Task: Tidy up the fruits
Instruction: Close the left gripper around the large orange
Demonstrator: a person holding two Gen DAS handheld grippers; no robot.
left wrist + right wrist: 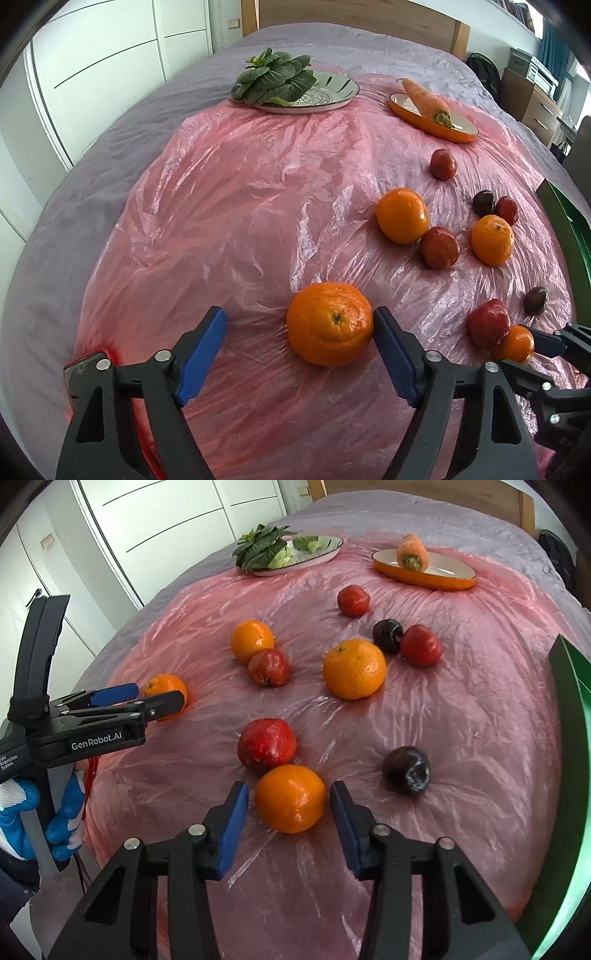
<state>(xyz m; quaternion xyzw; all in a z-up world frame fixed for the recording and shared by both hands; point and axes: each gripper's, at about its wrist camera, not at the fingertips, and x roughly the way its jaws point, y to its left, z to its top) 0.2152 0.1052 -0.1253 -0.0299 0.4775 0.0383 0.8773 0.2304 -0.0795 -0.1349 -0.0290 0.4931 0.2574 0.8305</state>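
Observation:
In the left wrist view, a large orange (330, 323) lies on the pink plastic sheet (229, 221) between the blue pads of my left gripper (299, 315). The right-hand pad touches its side and the left-hand pad stands well clear, so the gripper is open. In the right wrist view, my right gripper (289, 788) straddles a smaller orange (290, 798) with a narrow gap on each side, open. A red apple (266, 744) sits just behind that orange. The left gripper (162, 701) shows there too, around its orange (164, 686).
More oranges (354, 668), red apples (420, 645) and dark plums (406, 770) are scattered over the sheet. A green tray rim (570, 775) stands at the right edge. At the back are a plate (325, 550) of leafy greens and an orange dish (439, 578) holding a carrot. A gloved hand (59, 823) holds the left gripper.

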